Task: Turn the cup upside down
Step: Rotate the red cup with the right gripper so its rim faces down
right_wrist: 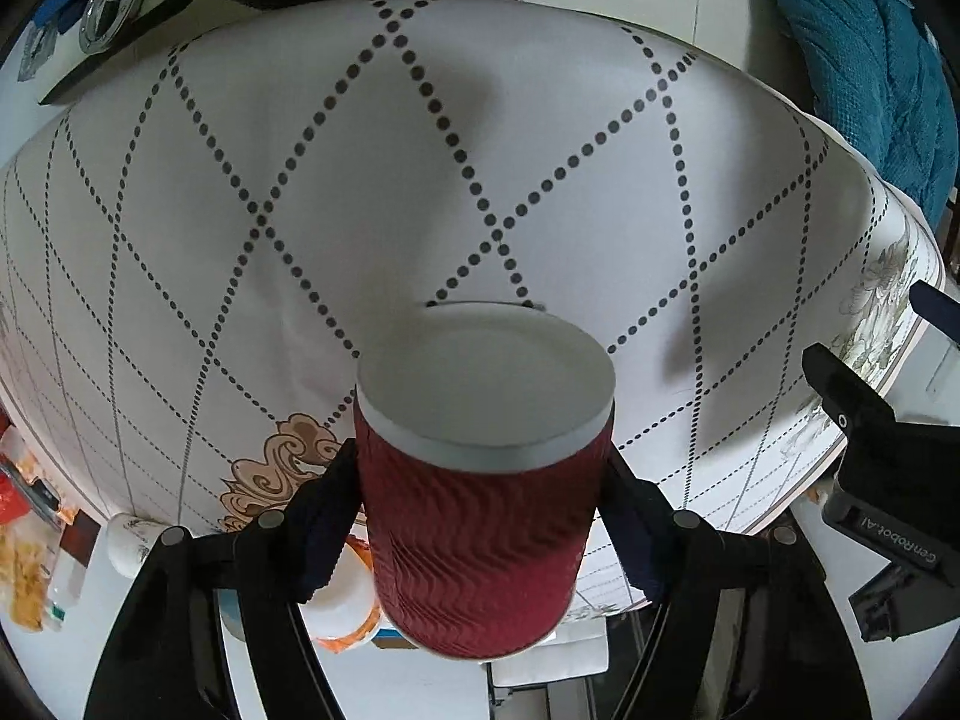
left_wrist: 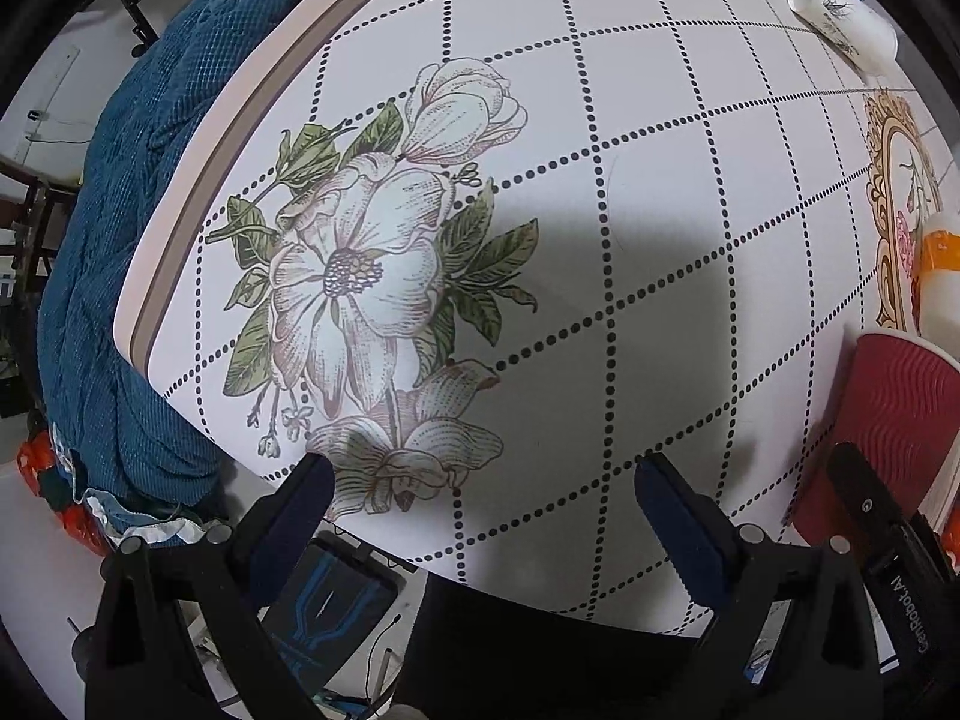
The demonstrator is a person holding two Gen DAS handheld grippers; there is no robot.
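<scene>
A dark red ribbed paper cup (right_wrist: pixel 480 516) with a white end facing the table is held between my right gripper's (right_wrist: pixel 480 516) two fingers, lifted above the white dotted-grid tablecloth (right_wrist: pixel 372 192). The same cup (left_wrist: pixel 894 420) shows at the right edge of the left wrist view, with the right gripper's black body beside it. My left gripper (left_wrist: pixel 486 504) is open and empty, hovering above the flower print on the tablecloth (left_wrist: pixel 660 276).
A white tube (left_wrist: pixel 840 18) lies at the table's far right. A white bottle with an orange label (left_wrist: pixel 942 276) stands beside the cup. A blue blanket (left_wrist: pixel 132 240) hangs past the table's left edge. A glass jar (right_wrist: pixel 111 12) sits far left.
</scene>
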